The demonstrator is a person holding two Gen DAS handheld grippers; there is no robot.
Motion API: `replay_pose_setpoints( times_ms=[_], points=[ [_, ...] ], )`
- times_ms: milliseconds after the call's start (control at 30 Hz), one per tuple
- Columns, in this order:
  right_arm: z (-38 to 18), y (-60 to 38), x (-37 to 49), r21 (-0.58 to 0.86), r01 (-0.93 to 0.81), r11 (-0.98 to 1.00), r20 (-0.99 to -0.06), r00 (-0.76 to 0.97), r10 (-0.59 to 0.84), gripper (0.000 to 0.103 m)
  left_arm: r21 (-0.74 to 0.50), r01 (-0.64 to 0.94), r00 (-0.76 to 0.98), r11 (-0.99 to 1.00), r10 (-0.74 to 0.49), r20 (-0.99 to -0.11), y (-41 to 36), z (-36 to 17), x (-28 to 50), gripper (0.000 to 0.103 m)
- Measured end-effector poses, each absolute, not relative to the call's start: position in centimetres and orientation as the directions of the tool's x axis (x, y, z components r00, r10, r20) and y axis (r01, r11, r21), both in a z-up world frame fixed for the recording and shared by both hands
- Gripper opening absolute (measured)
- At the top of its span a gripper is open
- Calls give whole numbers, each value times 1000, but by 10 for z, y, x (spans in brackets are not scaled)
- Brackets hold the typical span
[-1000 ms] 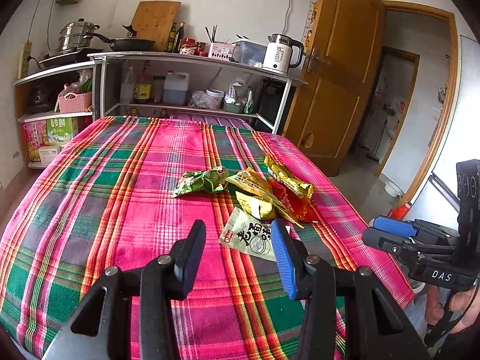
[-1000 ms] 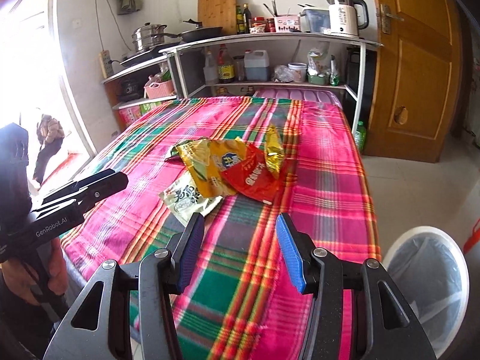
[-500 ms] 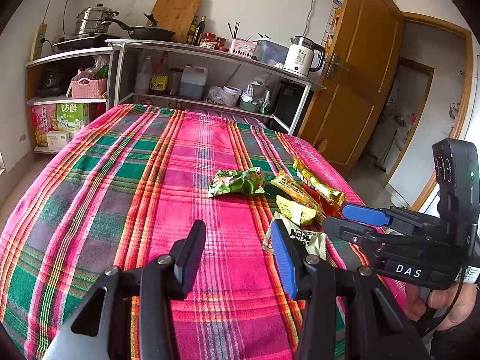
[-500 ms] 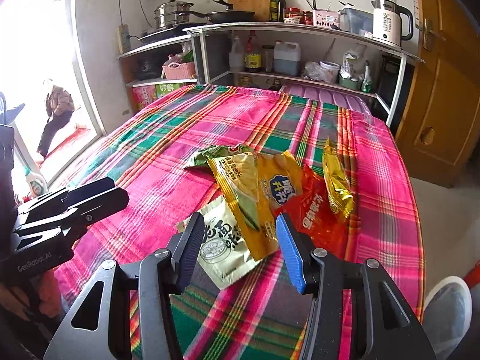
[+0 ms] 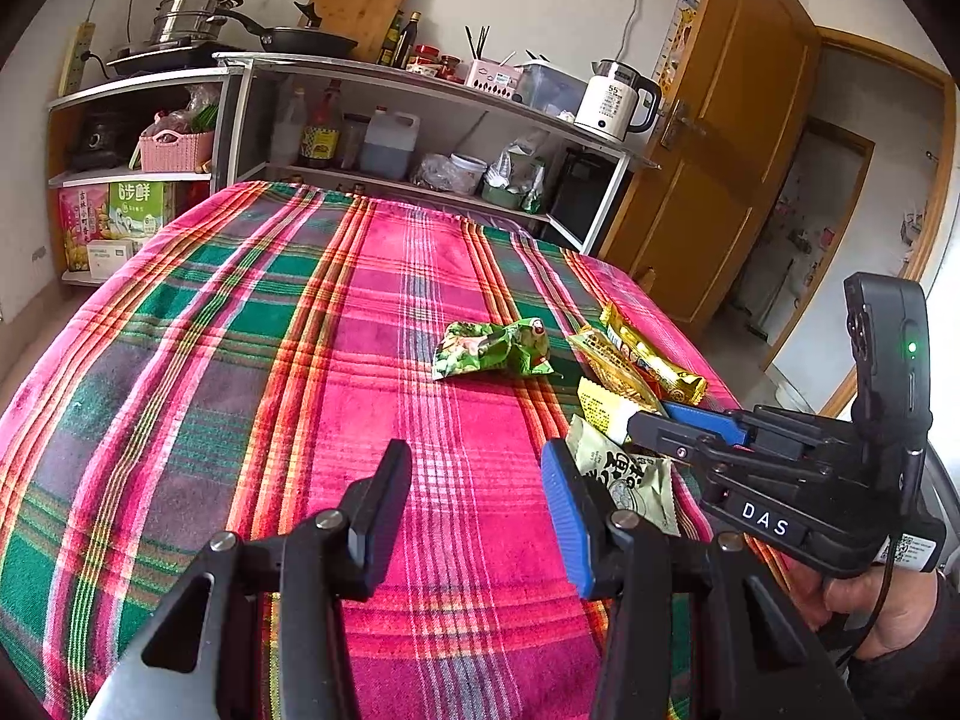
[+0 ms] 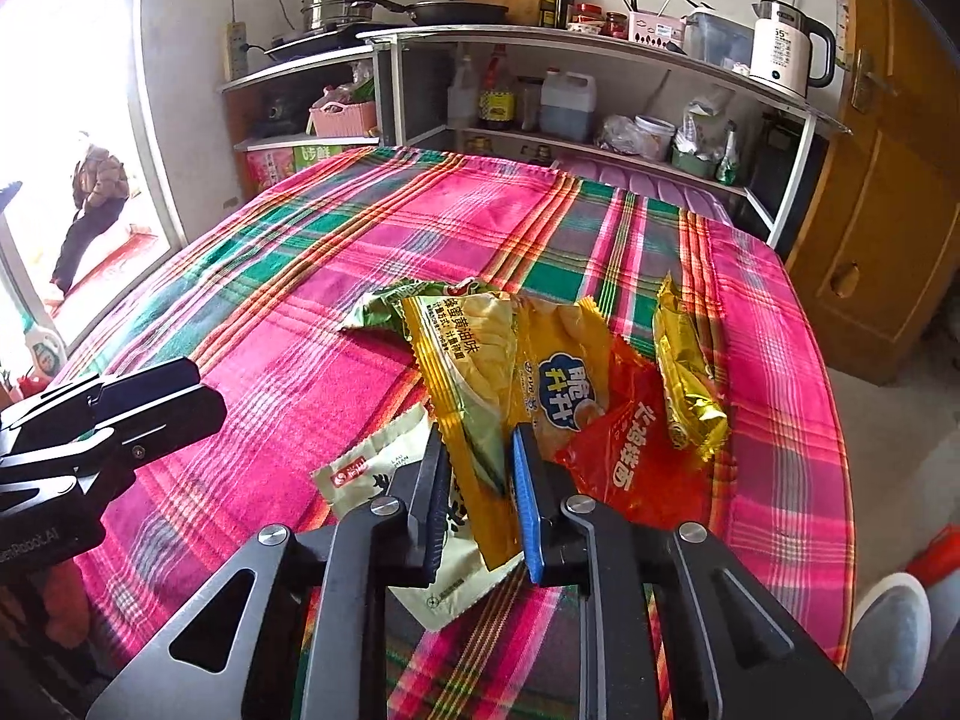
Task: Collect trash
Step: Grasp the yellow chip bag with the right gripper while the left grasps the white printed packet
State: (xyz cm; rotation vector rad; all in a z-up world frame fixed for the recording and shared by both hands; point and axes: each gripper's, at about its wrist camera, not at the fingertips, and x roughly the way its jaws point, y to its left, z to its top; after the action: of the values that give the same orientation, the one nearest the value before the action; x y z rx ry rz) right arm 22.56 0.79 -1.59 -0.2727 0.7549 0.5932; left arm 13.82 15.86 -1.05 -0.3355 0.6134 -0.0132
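Your wrappers lie heaped near the right edge of the plaid tablecloth (image 6: 312, 324), a green wrapper (image 5: 492, 348) off to their left and a white bin (image 6: 888, 630) on the floor beyond that edge. Your right gripper (image 6: 477, 483) has just been closing, its pads now pinching the yellow wrapper (image 6: 468, 384), which overlaps the white packet (image 6: 372, 468) and the red wrapper (image 6: 636, 450). Your left gripper (image 5: 477, 510) hangs half open over bare cloth, holding nothing. "DAS" (image 5: 765, 519) shows on the right tool.

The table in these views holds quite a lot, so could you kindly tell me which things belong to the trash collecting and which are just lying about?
Belongs to the job:
- yellow wrapper, between the right hand-held gripper's just-closing jaws
- white wrapper
- red wrapper
- gold wrapper
- green wrapper
- trash bin

Just lying about:
- kettle
- frying pan
- steamer pot
- pink basket
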Motion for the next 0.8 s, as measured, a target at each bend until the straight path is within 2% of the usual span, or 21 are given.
replay_pose_setpoints(
  times_ms=[300,400,500,800],
  points=[
    [-3,-2,212,55,-616,786,-693,543,474,16,-303,-76,813,950,-117,-571,150,-6,139,47],
    [2,-8,207,60,-611,789,-676,557,482,9,-300,-69,810,951,-122,-574,146,-5,139,47],
    [10,-15,203,68,-608,791,-656,570,494,7,-298,-61,804,953,-130,-580,141,-5,141,47],
    [27,-40,192,90,-589,803,-610,604,512,6,-288,-21,742,958,-177,-646,112,-13,165,48]
  ],
)
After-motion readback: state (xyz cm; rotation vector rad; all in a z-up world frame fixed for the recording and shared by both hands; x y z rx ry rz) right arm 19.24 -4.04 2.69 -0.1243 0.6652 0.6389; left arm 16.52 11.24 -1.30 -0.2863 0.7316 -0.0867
